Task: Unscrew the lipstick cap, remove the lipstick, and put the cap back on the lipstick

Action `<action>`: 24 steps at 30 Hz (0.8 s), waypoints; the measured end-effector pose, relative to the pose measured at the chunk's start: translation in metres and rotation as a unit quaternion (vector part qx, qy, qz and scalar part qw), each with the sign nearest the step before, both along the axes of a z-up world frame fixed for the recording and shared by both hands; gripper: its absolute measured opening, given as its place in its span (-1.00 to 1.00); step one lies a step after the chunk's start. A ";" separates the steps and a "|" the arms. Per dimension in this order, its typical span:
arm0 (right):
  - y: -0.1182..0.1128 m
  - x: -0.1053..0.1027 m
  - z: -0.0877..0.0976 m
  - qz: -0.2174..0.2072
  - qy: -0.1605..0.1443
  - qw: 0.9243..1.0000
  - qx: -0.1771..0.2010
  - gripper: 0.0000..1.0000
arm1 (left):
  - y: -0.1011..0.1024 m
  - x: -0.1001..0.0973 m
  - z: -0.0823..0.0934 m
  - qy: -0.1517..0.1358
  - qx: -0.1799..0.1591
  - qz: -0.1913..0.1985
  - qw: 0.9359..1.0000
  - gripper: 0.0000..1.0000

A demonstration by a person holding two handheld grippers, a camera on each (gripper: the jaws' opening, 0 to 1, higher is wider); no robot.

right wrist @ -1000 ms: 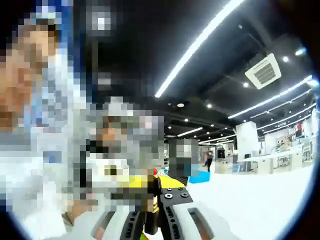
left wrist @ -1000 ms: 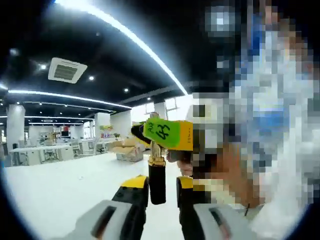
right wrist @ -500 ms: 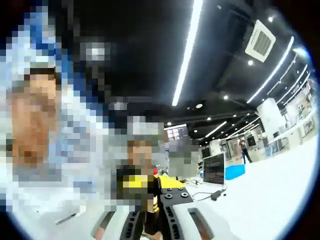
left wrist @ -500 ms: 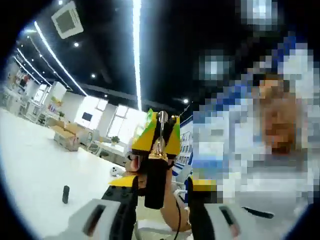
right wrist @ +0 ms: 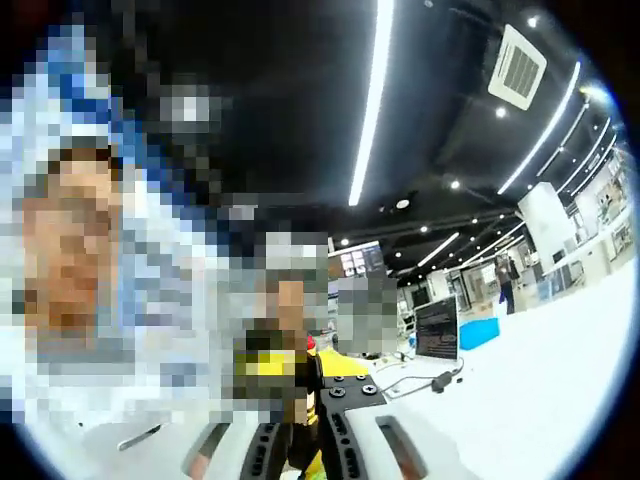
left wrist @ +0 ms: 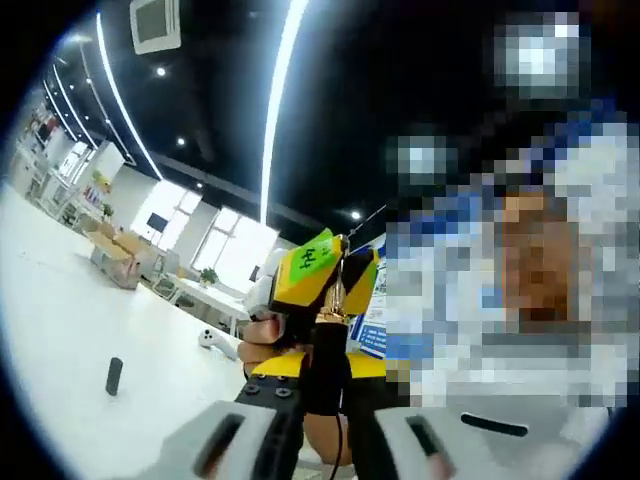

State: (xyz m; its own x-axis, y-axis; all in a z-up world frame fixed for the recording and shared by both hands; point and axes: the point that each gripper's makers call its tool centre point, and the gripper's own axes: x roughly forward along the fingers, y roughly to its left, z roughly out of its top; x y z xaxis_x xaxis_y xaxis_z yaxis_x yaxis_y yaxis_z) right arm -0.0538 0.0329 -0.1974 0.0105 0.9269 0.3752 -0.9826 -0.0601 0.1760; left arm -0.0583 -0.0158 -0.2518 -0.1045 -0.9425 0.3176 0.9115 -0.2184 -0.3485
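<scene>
Both jaws grip lipstick (left wrist: 326, 360) (upright).

left gripper (left wrist: 322, 425) clamped, right gripper (right wrist: 303, 415) clamped, both raised

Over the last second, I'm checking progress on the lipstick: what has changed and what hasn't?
Mostly the cameras swung: both views tilted, and a small dark cylinder lying on the white table came into the left gripper view. The left gripper stays shut on the black lipstick tube, and the right gripper stays at its gold top. Nothing has visibly been released.
</scene>
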 end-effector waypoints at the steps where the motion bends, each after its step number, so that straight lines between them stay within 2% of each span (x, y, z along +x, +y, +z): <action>1: -0.001 0.001 0.000 -0.001 0.001 1.000 0.000 -0.89 | 0.000 0.001 0.000 -0.006 0.003 0.006 1.000 -0.71; 6: 0.000 0.007 -0.003 -0.024 -0.005 1.000 -0.012 -0.89 | -0.001 0.012 -0.005 -0.050 0.031 0.065 0.996 -0.73; 9: -0.002 0.014 -0.004 -0.042 -0.007 0.999 -0.017 -0.89 | -0.002 0.020 -0.006 -0.079 0.046 0.106 0.990 -0.74; 12: -0.001 0.016 -0.007 -0.067 -0.027 0.997 -0.034 -0.89 | -0.004 0.026 -0.010 -0.105 0.070 0.144 0.982 -0.74; 16: -0.001 0.018 -0.007 -0.090 -0.044 0.994 -0.045 -0.89 | -0.002 0.035 -0.012 -0.134 0.095 0.195 0.967 -0.74; 19: -0.002 0.021 -0.006 -0.107 -0.056 0.991 -0.051 -0.89 | -0.002 0.040 -0.012 -0.145 0.104 0.225 0.958 -0.74; 23: -0.004 0.030 -0.007 -0.146 -0.074 0.984 -0.065 -0.89 | 0.000 0.052 -0.013 -0.146 0.113 0.289 0.939 -0.74; 24: -0.004 0.031 -0.008 -0.152 -0.075 0.983 -0.067 -0.89 | 0.000 0.054 -0.013 -0.142 0.112 0.301 0.936 -0.74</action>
State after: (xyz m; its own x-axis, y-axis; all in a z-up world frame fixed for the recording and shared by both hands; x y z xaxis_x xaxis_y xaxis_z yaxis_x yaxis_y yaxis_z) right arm -0.0229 0.0291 -0.2053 0.2485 0.9308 0.2681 -0.9670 0.2544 0.0132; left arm -0.0038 -0.0162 -0.2646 0.4164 -0.8974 0.1456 0.9090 0.4138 -0.0491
